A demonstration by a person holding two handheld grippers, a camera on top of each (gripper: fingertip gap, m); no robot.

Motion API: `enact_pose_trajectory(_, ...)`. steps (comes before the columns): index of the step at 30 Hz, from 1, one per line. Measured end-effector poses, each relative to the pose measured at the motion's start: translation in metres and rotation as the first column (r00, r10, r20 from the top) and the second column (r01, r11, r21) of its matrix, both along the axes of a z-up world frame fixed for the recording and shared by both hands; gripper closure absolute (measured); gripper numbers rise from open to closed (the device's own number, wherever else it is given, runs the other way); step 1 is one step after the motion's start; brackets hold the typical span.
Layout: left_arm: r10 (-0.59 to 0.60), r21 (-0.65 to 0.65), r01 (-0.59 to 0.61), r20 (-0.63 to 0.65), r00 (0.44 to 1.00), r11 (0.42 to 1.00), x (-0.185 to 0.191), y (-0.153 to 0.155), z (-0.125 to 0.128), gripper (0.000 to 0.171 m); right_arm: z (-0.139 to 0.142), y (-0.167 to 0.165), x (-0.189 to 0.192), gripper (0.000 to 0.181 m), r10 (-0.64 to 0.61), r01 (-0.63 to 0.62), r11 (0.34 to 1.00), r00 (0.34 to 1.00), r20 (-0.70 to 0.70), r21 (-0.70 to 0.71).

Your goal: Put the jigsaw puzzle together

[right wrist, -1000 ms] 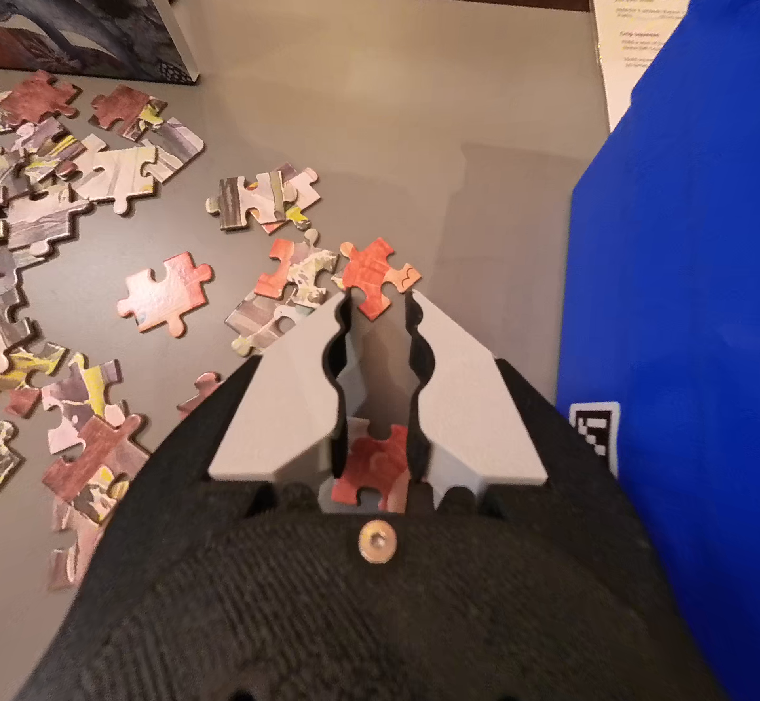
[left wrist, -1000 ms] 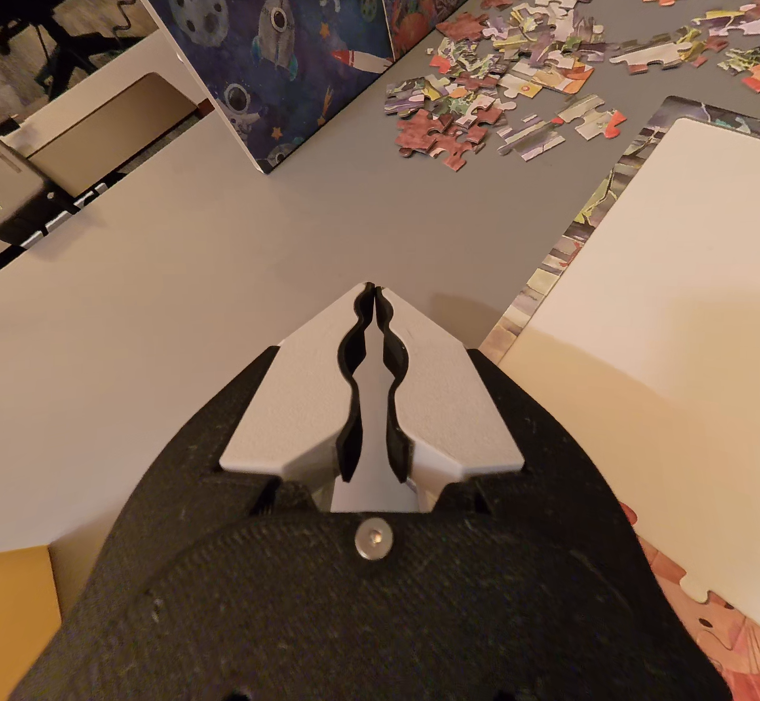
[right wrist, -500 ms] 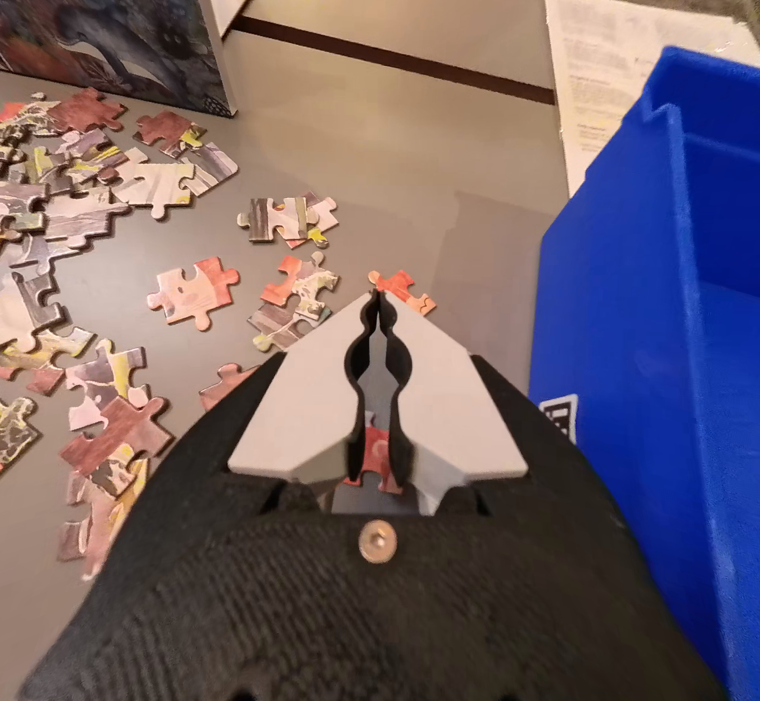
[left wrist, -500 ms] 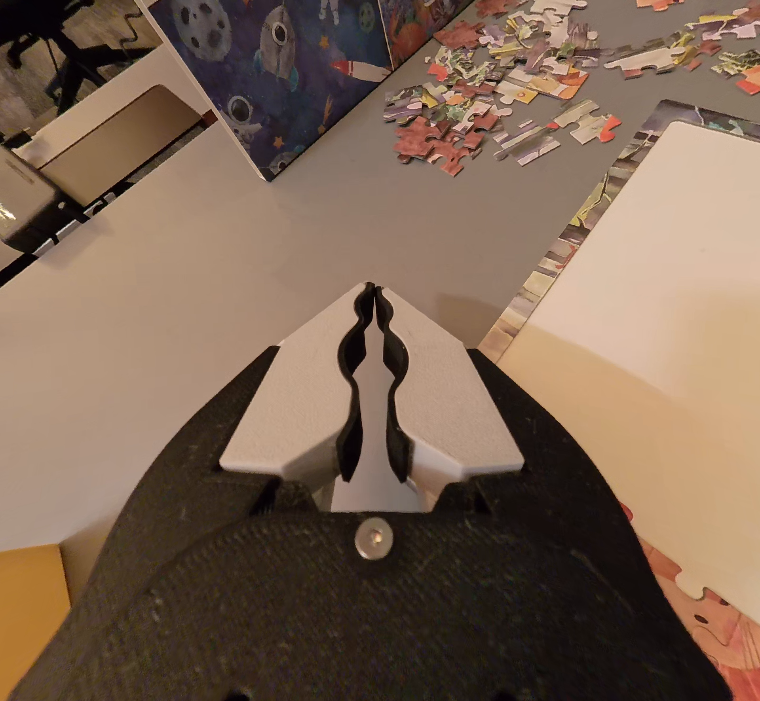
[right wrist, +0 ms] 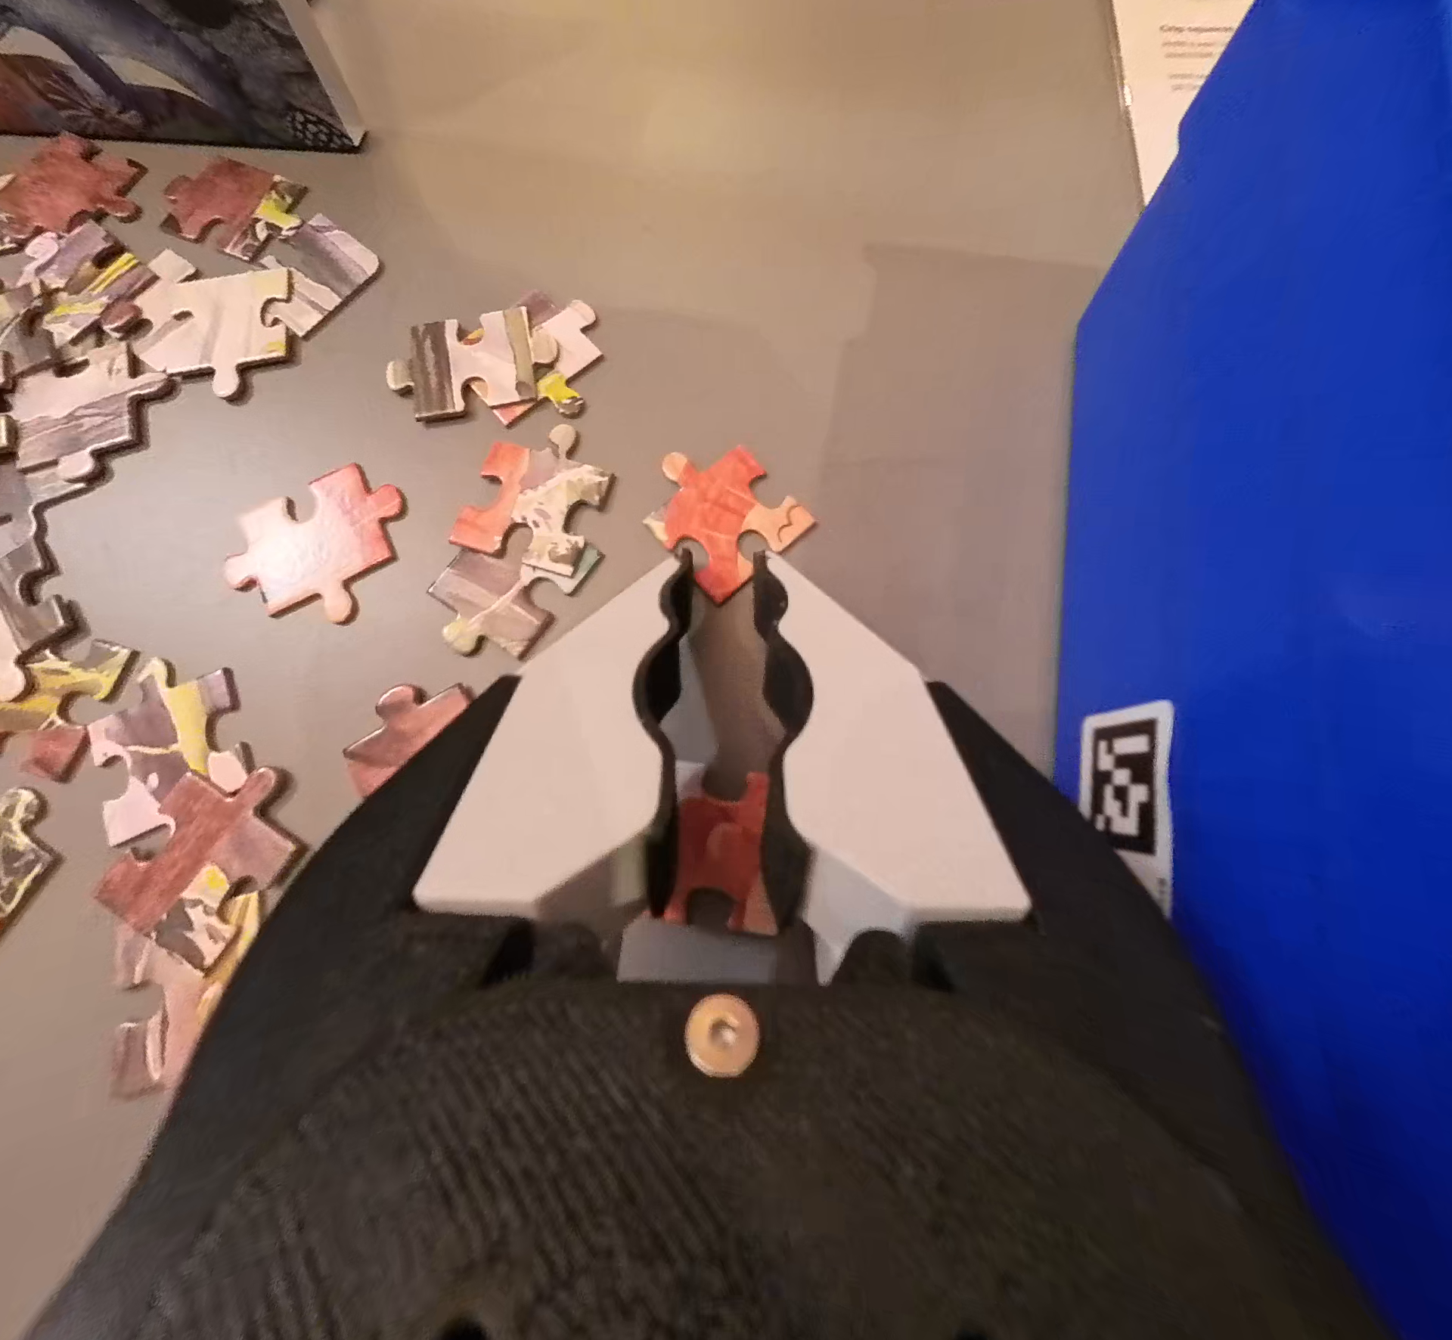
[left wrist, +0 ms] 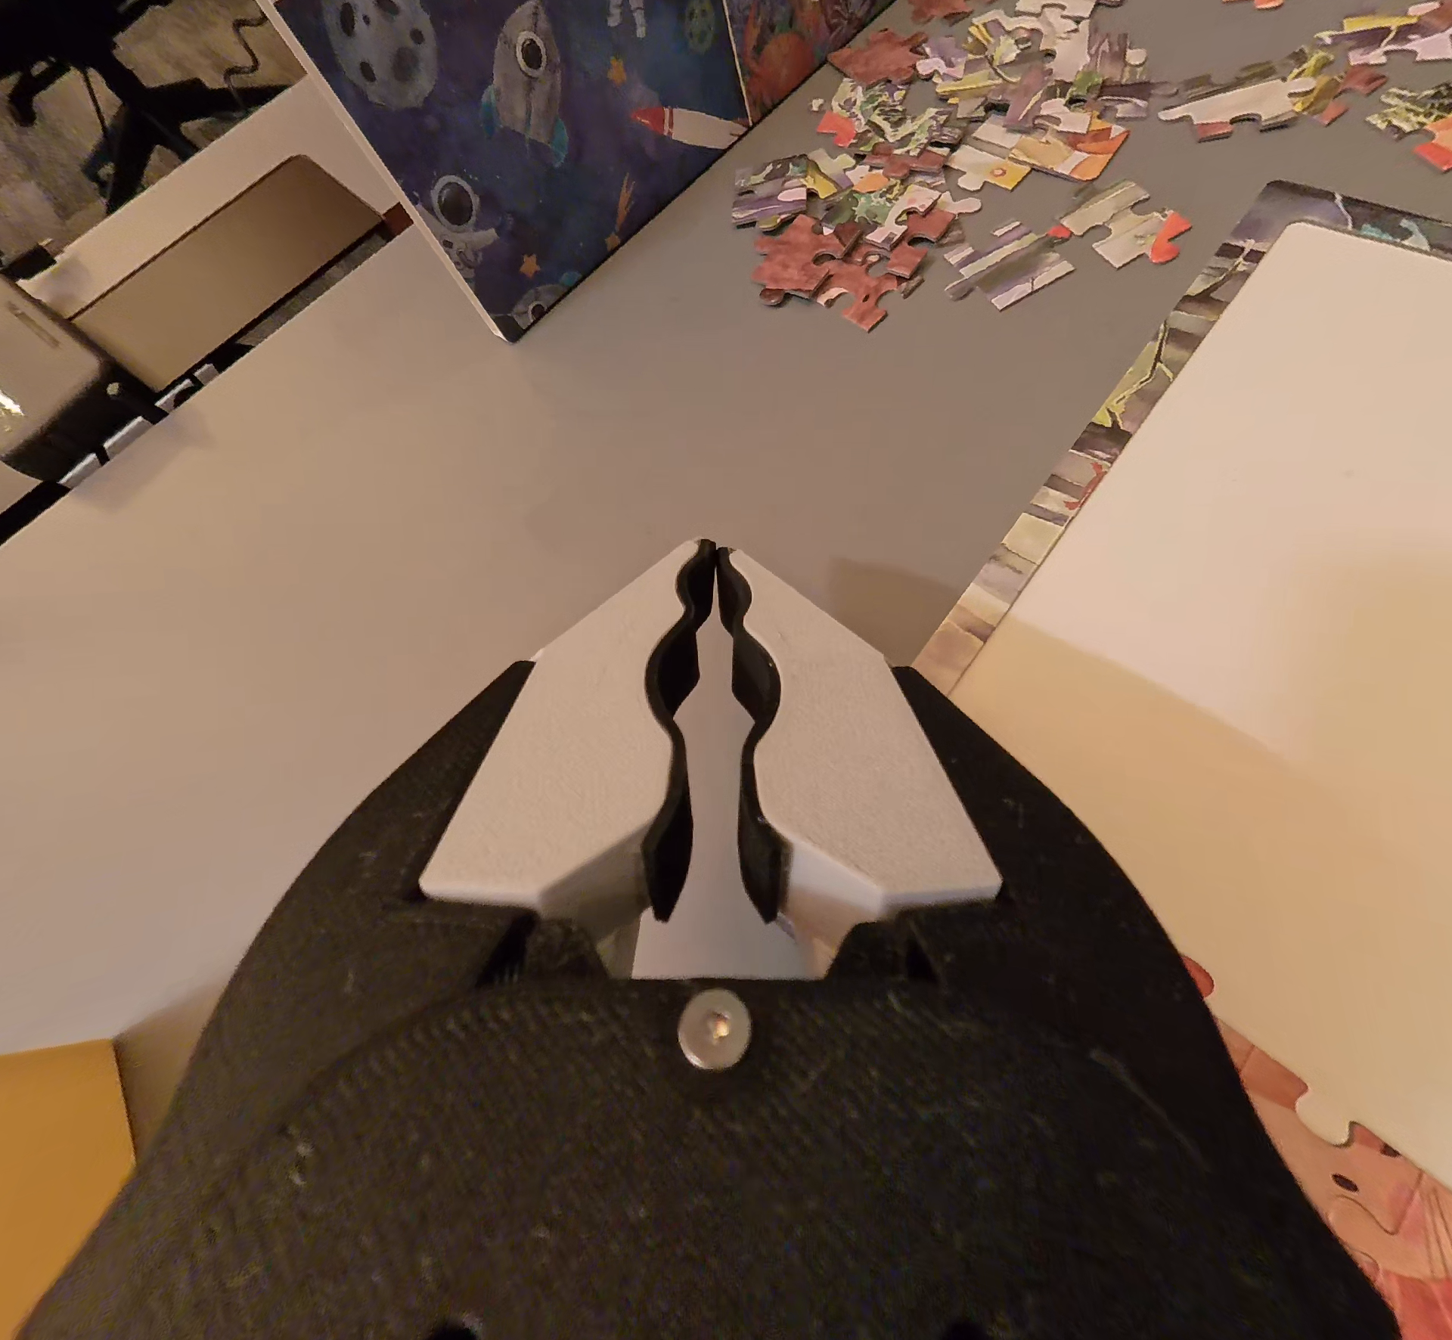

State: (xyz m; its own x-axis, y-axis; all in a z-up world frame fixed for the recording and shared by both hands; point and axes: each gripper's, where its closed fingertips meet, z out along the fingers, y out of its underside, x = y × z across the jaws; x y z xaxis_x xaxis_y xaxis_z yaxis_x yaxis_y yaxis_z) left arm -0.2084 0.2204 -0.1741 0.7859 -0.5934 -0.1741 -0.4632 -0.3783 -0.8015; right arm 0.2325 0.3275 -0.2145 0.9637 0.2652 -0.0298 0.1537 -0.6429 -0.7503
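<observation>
The right gripper (right wrist: 719,556), fingers parted, is framing the near tip of an orange-red puzzle piece (right wrist: 727,513); the left gripper (left wrist: 711,546) is hovering closed.

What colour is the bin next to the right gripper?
Blue bin, seen best in the right wrist view.
</observation>
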Motion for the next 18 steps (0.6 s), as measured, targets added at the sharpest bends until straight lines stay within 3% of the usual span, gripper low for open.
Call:
enact_pose_trajectory(9,0.002,0.025,-0.002,-0.002,1.000,1.000,-0.001,-0.001,0.008,0.171,0.002,-0.005,-0.007,0.169,0.037,-0.037,0.999,0.999,-0.039,-0.004)
enact_pose_trajectory(10,0.003,0.025,-0.003,-0.001,1.000,1.000,-0.001,-0.001,0.008,0.171,0.004,-0.006,-0.009,0.181,0.046,-0.046,0.999,0.998,-0.043,0.001)
enact_pose_trajectory(18,0.005,0.012,-0.005,-0.005,1.000,1.000,-0.002,-0.001,0.005,0.171,0.011,-0.010,-0.014,0.181,0.067,-0.069,0.997,0.997,0.042,0.034)
